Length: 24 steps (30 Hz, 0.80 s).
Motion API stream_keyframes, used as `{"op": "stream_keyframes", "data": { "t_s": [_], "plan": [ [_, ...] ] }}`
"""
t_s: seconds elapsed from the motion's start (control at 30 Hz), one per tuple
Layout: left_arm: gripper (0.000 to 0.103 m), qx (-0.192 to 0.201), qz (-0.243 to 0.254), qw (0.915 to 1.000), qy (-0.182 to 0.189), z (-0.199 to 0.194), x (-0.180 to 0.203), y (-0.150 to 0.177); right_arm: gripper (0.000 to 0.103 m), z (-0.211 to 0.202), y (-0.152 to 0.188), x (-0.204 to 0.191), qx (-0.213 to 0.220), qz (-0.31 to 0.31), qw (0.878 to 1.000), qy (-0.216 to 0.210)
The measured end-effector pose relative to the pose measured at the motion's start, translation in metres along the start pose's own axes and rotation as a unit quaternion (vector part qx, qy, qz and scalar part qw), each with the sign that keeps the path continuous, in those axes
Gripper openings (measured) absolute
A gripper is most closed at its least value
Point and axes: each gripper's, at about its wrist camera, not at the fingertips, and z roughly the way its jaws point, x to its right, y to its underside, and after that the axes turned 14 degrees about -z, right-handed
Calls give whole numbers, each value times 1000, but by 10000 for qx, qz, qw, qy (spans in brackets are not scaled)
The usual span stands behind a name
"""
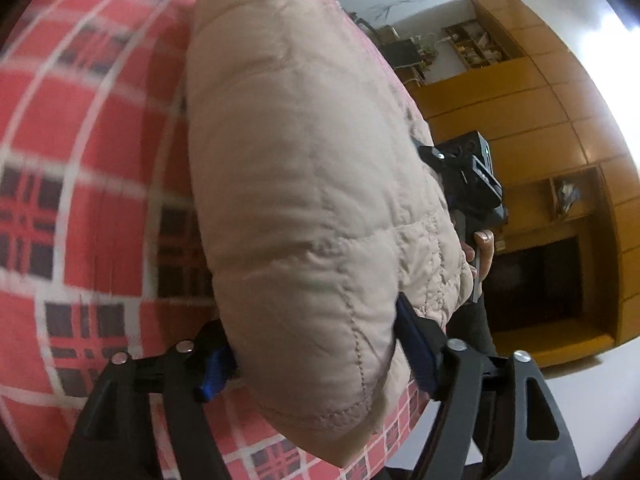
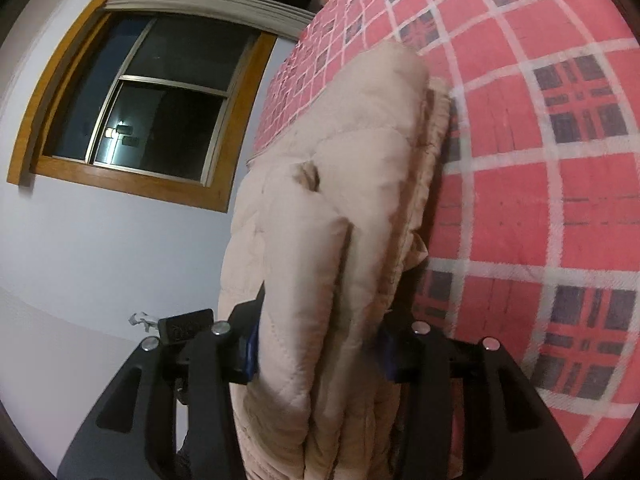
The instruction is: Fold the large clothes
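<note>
Red plaid bedding [image 2: 540,200] backs the beige quilted jacket [image 1: 300,184], which fills the middle from six to twelve o'clock. Left gripper [image 1: 316,364] and right gripper [image 2: 316,344] each pinch thick folded layers; judged best carried level, edges matched, then lowered together.

Home bedroom. Bed covered by a red plaid sheet [image 2: 540,184] with white grid lines and dark checks, fills much of both views. Wood-framed window [image 2: 132,112] set in a plain pale wall, dark outside, a light reflected in the glass. Left wrist view: orange-brown wooden wall cabinets [image 1: 532,120] with open cubbies holding small clutter, a dark recess low in the unit, a plant and loose cables by the white wall.
</note>
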Motion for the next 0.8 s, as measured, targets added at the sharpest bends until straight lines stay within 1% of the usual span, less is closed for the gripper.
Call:
{"op": "stream_keyframes", "data": {
  "t_s": [0.03,0.07,0.1,0.13,0.17,0.2,0.23,0.27,0.3,0.33,0.37,0.43,0.47,0.5,0.53,0.57,0.63,0.7,0.73,0.77,0.8],
  "plan": [
    [78,17,27,10000,-13,0,1,1,53,-4,2,-1,7,5,10000,81],
    [78,45,117,9999,-109,-5,3,2,54,-9,2,-4,15,-16,9998,194],
    [77,88,264,9992,-280,-14,6,3,55,-13,1,-10,52,-66,9995,303],
    [77,208,419,9974,-543,-26,8,6,55,-29,0,-19,164,-226,9981,555],
    [77,472,603,9925,-954,-42,16,7,55,-40,1,-28,284,-362,9960,766],
    [77,700,718,9875,-1220,-54,22,7,55,-47,3,-36,421,-514,9930,974],
    [77,1073,862,9785,-1537,-72,31,4,55,-59,3,-54,590,-782,9867,1297],
    [77,1393,977,9706,-1703,-87,42,-1,55,-67,2,-70,701,-1030,9810,1489],
    [77,1560,1040,9675,-1696,-95,50,-7,53,-72,0,-89,778,-1311,9754,1594],
    [77,1717,1141,9664,-1533,-102,63,-15,47,-72,-2,-101,787,-1484,9721,1635],
    [77,1778,1293,9668,-1304,-102,76,-25,46,-68,-4,-114,760,-1702,9679,1688],
    [77,1849,1570,9651,-990,-91,92,-46,37,-51,-5,-130,599,-2012,9601,1849],
    [77,1801,1648,9652,-943,-79,94,-58,36,-38,-5,-132,429,-2100,9568,1965],
    [77,1730,1632,9670,-915,-68,94,-66,33,-25,-4,-130,262,-2140,9540,2085],
    [77,1606,1546,9710,-860,-56,90,-79,31,-18,-1,-123,145,-2144,9523,2167],
    [77,1426,1438,9755,-857,-37,85,-93,30,-7,3,-113,-33,-2149,9483,2337],
    [77,1378,1348,9756,-1051,-14,75,-106,17,7,13,-87,-287,-2103,9407,2647],
    [77,1259,1194,9797,-1002,2,61,-111,14,16,21,-65,-340,-1919,9437,2672],
    [77,1233,1240,9791,-1041,9,58,-110,11,11,27,-53,-323,-1881,9452,2649],
    [77,1257,1344,9764,-1133,12,58,-109,9,11,28,-48,-289,-1806,9475,2624],
    [77,1264,1373,9755,-1161,12,60,-107,9,10,28,-45,-281,-1741,9495,2596]
  ]
}}
